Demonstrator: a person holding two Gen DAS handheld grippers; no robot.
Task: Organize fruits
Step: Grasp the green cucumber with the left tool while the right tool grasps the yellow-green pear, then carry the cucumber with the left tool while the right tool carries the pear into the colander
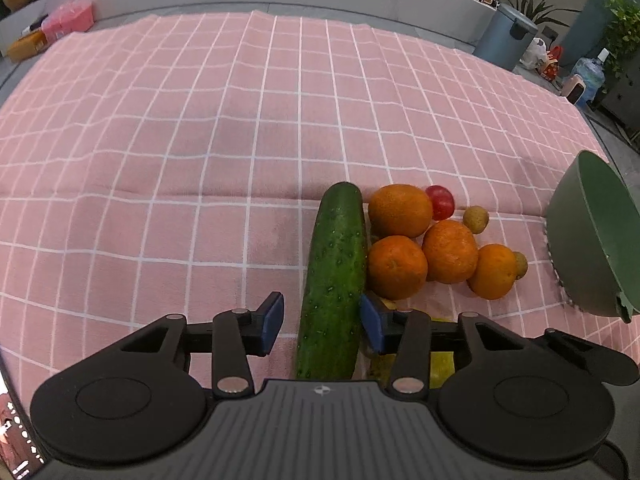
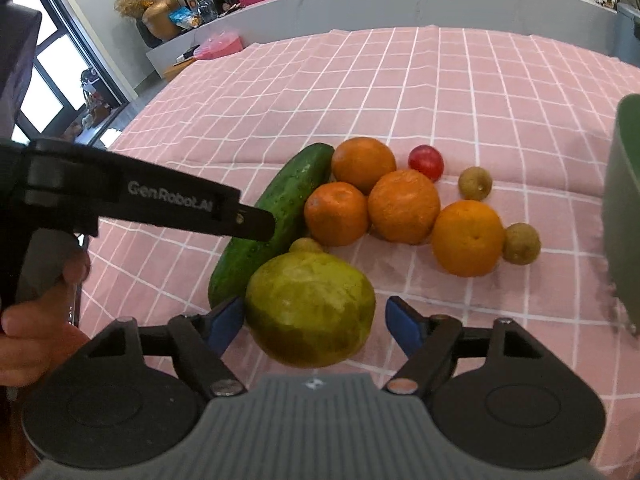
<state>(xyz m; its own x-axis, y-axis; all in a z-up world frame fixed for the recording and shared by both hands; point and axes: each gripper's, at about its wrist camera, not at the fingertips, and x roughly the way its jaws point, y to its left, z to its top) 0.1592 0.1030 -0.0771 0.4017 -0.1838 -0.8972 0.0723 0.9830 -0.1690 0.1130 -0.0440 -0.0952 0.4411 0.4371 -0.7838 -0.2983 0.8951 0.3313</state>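
Two fisheye views, each looking forward along a handheld gripper's two blue-padded fingers.

The left wrist view sits low and close over the pink checked cloth [image 1: 200,140] covering the surface, facing a grey counter wall at the back. The cucumber [image 1: 334,280] runs straight away from the lens between its fingers.

The right wrist view looks from slightly higher and further right, angled towards the left, close above a yellow-green fruit [image 2: 310,312].

Both views share the cucumber, the four oranges [image 2: 404,206], the red tomato [image 2: 426,162], the green bowl [image 1: 592,236] at the right edge, and the cloth. The left gripper [image 2: 256,224] appears in the right view.
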